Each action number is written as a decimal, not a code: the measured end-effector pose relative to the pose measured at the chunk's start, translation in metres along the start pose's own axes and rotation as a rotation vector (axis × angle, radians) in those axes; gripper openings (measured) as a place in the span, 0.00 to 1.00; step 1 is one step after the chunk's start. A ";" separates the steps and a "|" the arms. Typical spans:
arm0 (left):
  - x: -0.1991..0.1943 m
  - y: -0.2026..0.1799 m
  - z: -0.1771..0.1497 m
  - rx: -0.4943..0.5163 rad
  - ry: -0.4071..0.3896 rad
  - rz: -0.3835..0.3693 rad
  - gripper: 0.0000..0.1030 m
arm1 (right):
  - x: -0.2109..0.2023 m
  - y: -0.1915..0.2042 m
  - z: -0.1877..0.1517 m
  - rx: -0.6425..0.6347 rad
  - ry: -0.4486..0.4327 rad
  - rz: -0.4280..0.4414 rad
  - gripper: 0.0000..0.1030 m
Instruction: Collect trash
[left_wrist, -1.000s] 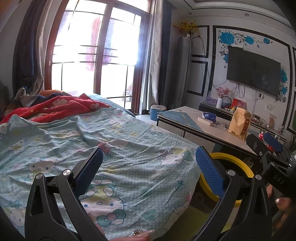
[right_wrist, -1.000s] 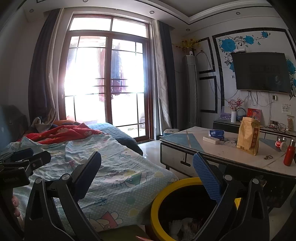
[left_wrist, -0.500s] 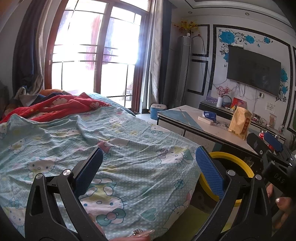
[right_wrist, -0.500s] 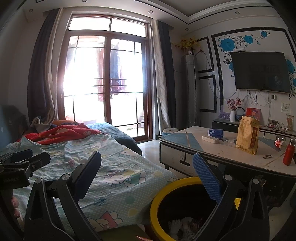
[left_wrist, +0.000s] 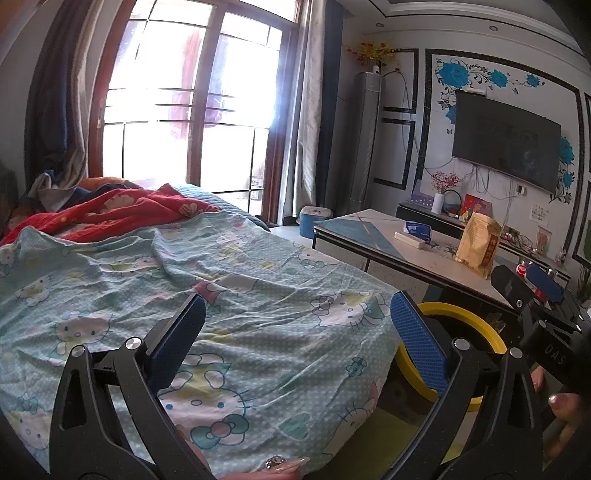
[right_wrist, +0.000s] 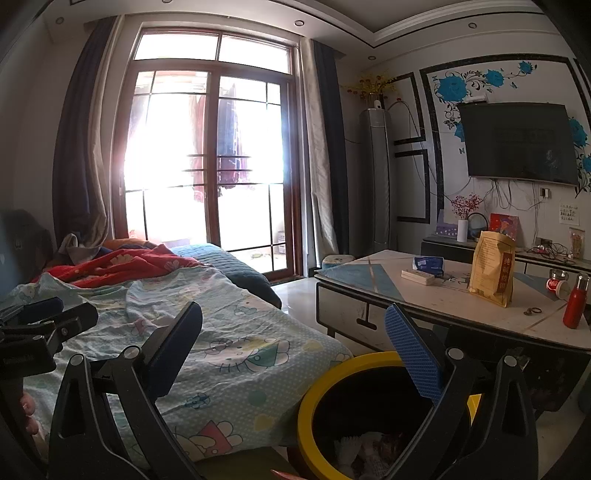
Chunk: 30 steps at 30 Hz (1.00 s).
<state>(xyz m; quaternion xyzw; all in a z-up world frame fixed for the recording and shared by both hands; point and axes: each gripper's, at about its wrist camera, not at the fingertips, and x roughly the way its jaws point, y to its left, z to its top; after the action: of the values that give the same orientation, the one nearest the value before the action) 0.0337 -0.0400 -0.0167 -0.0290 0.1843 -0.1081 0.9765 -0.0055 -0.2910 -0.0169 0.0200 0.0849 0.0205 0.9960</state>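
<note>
Both grippers are held level with nothing between their wide-open fingers: the left gripper (left_wrist: 295, 332) over the bed sheet (left_wrist: 258, 295), the right gripper (right_wrist: 293, 339) above the yellow-rimmed bin (right_wrist: 321, 373). White crumpled trash (right_wrist: 354, 448) lies inside the bin; no loose trash shows on the sheet. The likely step is finding the next piece; candidates on the table (right_wrist: 461, 306) include the brown bag (right_wrist: 493, 267). Approach with fingers spread, close squarely, then carry to directly above the rim.
</note>
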 end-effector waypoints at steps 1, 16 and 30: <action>0.000 0.000 0.000 0.002 0.000 -0.001 0.89 | 0.000 0.000 0.000 0.000 0.001 0.001 0.94; 0.000 -0.002 0.000 0.004 0.003 -0.001 0.89 | 0.000 0.000 0.001 0.002 0.001 0.000 0.94; 0.000 -0.002 -0.001 0.007 0.004 -0.002 0.89 | 0.000 -0.002 0.002 0.004 0.002 0.001 0.94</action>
<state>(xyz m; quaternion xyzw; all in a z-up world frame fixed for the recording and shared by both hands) 0.0333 -0.0420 -0.0174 -0.0257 0.1858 -0.1095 0.9761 -0.0047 -0.2925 -0.0153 0.0221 0.0858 0.0207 0.9959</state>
